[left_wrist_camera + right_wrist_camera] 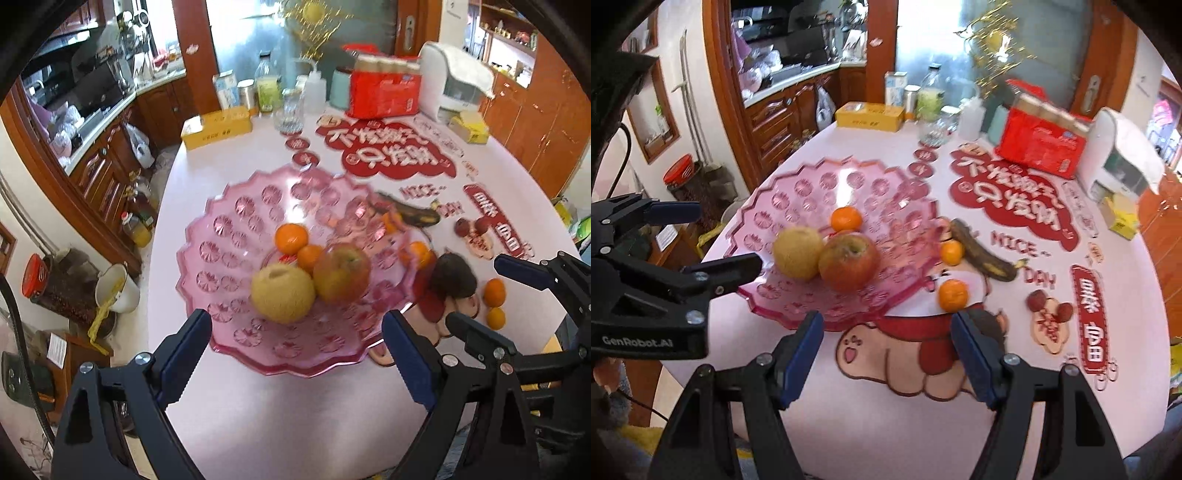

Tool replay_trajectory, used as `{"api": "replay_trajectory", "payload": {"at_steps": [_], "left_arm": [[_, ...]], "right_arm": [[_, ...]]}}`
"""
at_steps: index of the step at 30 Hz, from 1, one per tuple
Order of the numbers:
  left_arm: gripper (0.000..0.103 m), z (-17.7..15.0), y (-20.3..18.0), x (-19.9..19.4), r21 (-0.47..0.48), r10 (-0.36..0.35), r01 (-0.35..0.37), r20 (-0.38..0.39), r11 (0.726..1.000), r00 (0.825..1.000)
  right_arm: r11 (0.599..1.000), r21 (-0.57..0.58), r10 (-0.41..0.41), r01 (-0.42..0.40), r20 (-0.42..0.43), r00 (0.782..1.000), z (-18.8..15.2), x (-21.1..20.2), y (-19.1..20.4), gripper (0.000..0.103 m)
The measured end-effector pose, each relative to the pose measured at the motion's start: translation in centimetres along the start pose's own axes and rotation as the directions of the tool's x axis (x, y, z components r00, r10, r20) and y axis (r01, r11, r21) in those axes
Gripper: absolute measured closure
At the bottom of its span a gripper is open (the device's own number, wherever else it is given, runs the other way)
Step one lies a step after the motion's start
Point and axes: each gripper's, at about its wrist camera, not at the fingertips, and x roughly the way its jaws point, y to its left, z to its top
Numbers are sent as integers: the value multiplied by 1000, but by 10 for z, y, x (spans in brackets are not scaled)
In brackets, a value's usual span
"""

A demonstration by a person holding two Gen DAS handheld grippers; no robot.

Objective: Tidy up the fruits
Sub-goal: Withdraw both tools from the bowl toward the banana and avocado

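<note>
A pink glass fruit plate (pixel 236 236) (pixel 783 192) stands on the table and holds a yellow pear (pixel 282 293) (pixel 798 253), a red-yellow apple (pixel 341 275) (pixel 849 260) and two oranges (pixel 291 238) (pixel 846 218). On the table to its right lie a dark overripe banana (pixel 982 254) (pixel 410 212), loose oranges (pixel 953 294) (pixel 494 291) and two small red fruits (pixel 1036 300). My left gripper (pixel 295 321) (pixel 727 236) hangs open above the plate's near rim. My right gripper (pixel 886 321) (pixel 472 290) stands open over the table near the front orange. Both are empty.
The pink tablecloth (pixel 886 413) bears red printed patterns and a cartoon. At the back stand a yellow box (pixel 218 127), bottles and jars (pixel 267 86), a red multipack (pixel 384 92) and a white appliance (pixel 454 81). Wooden cabinets surround the table.
</note>
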Motion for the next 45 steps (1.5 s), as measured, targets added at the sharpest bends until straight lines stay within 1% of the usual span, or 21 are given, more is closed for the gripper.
{"api": "replay_trajectory", "payload": {"at_steps": [4, 7, 11, 14, 15, 18, 20, 24, 30, 33, 35, 39, 41, 45], "left_arm": [[10, 7, -18, -19, 7, -12, 11, 42, 1000, 999], [10, 12, -34, -31, 14, -16, 15, 73, 1000, 997], [6, 20, -56, -40, 11, -8, 7, 109, 1000, 994], [6, 27, -76, -41, -2, 16, -16, 121, 1000, 993], [6, 31, -84, -41, -17, 29, -27, 118, 999, 993], [6, 37, -102, -38, -43, 35, -31, 108, 999, 994], [6, 41, -116, -35, -60, 58, -52, 101, 997, 993], [6, 48, -141, -28, -106, 82, -73, 83, 992, 993], [6, 58, -167, -22, -183, 166, -151, 70, 972, 984], [6, 59, -173, -19, -222, 200, -185, 47, 957, 979], [6, 59, -174, -13, -248, 213, -202, 17, 947, 977], [6, 53, -176, 1, -289, 218, -221, -44, 932, 975], [6, 49, -177, 11, -304, 212, -225, -78, 926, 974], [6, 39, -180, 42, -341, 148, -191, -150, 920, 978]], "right_arm": [[999, 34, -37, 36, 39, 999, -1, -17, -23, 31], [997, 66, -50, 46, 57, 997, 1, -26, -44, 31], [995, 79, -68, 61, 89, 994, 1, -38, -70, 31], [996, 46, -82, 77, 122, 989, 0, -48, -90, 31], [996, 31, -89, 86, 131, 987, 1, -50, -96, 31], [994, -14, -107, 110, 154, 982, 4, -58, -120, 31], [992, -41, -108, 117, 173, 979, 6, -62, -139, 31], [991, -78, -94, 110, 187, 978, 13, -63, -172, 31], [979, -175, -66, 103, 208, 976, 27, -55, -212, 31], [968, -229, -49, 100, 216, 975, 33, -46, -223, 31], [962, -259, -33, 88, 211, 977, 38, -36, -229, 31], [958, -285, 24, 26, 173, 985, 45, -13, -234, 31], [956, -292, 54, -8, 151, 987, 47, 1, -234, 31], [950, -302, 113, -80, 94, 989, 48, 34, -228, 31]]}}
